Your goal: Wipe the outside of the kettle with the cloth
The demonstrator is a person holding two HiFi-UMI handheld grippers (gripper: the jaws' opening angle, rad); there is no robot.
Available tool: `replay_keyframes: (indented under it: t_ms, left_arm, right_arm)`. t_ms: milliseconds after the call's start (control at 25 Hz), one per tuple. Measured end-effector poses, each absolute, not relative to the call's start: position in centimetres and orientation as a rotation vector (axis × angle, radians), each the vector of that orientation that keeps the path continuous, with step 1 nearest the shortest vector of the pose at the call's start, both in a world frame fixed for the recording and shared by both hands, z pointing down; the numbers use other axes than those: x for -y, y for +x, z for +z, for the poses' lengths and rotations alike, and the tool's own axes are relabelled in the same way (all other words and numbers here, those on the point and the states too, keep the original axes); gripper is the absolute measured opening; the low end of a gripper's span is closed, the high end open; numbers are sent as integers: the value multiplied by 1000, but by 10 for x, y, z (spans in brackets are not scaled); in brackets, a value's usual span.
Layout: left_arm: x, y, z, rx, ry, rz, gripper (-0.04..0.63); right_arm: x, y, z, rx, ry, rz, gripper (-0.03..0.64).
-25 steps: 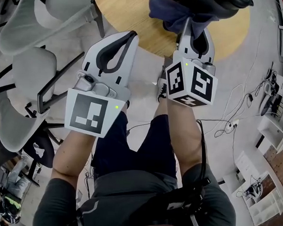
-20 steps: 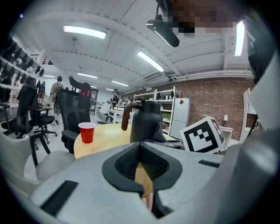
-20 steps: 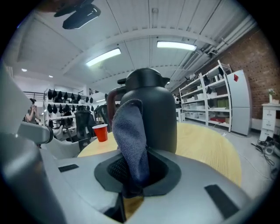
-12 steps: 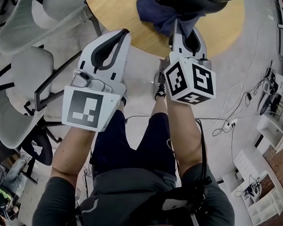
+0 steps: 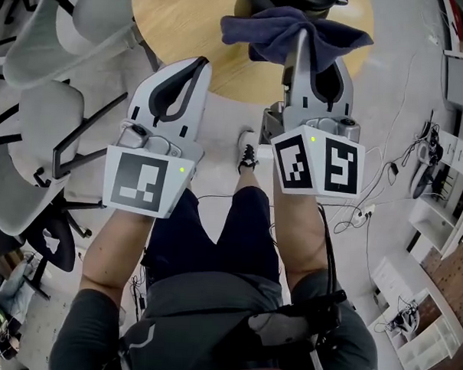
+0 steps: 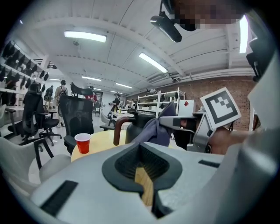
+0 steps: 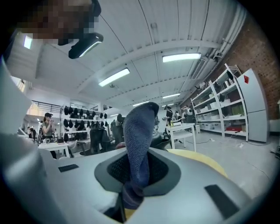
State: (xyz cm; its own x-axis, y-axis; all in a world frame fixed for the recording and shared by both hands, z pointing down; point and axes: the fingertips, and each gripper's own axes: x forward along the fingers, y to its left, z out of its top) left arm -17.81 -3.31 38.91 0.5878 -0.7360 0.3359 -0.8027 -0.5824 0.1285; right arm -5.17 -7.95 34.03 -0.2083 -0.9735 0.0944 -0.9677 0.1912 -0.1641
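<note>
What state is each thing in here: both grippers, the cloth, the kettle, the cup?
Left gripper: shut, holding nothing.
Right gripper: shut on the cloth.
Cloth: bunched, pinched at one end, held up beside the kettle; contact unclear.
Kettle: upright on the table.
Cup: upright on the table, apart from the kettle.

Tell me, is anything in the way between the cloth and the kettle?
Nothing visible is. The right hand-held gripper holds the cloth right by the kettle; the red cup stands off to one side.
</note>
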Motion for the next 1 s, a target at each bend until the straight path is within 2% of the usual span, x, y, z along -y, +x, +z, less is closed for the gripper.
replay_keyframes:
  t_ms: [520, 1000]
  left_arm:
    - [48, -148, 405, 1288, 2560, 368, 8]
    - [46, -145, 446, 1334, 2509, 422, 8]
  right_arm:
    - [84, -39, 390, -2474, -1967, -297, 64]
    - [87, -34, 484, -2496, -2042, -561, 65]
